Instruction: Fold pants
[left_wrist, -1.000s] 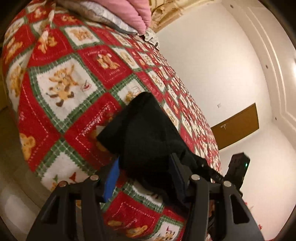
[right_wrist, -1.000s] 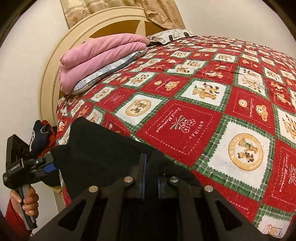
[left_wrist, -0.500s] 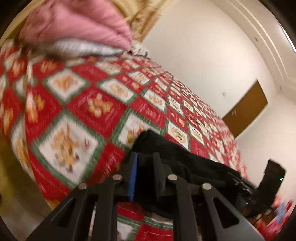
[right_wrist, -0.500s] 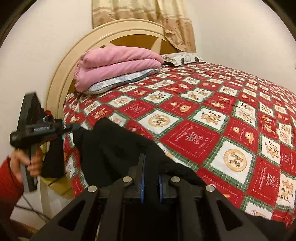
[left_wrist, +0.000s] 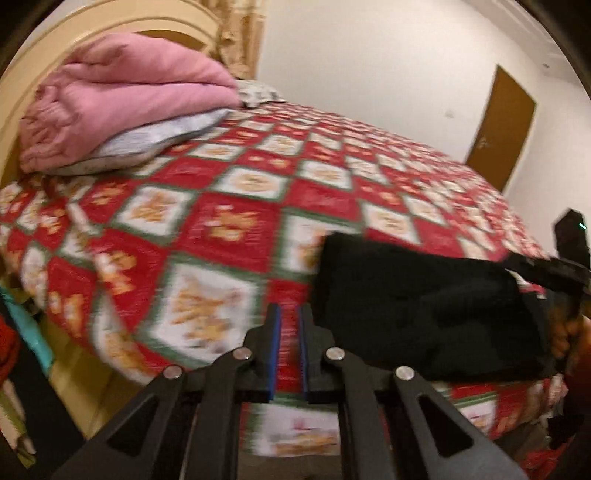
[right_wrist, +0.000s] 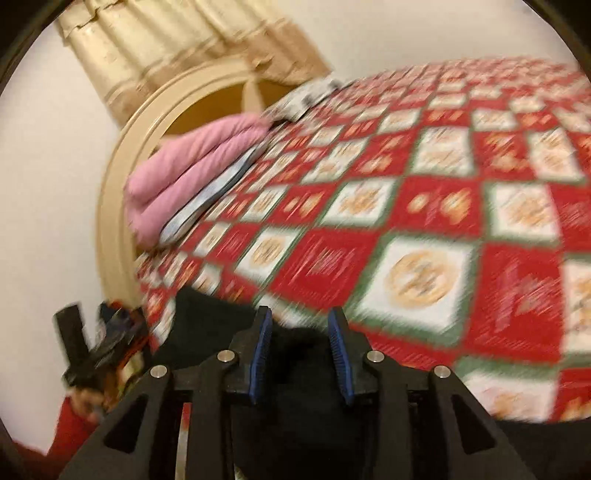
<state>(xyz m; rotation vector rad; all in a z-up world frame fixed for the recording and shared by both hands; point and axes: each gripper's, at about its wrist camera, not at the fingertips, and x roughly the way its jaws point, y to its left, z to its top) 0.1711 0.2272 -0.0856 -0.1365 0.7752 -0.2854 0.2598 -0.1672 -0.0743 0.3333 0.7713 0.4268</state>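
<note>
Pants (left_wrist: 424, 310) on bedspread (left_wrist: 229, 221) edge

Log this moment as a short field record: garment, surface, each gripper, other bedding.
garment: black pants, folded into a compact bundle near the bed's edge
surface: red, green and white patchwork quilt
left gripper: shut, nothing between the pads, beside the pants
right gripper: jaws opening, pants below and between them, pads not pressing
other bedding: pink blanket folded on a pale pillow by the headboard
</note>
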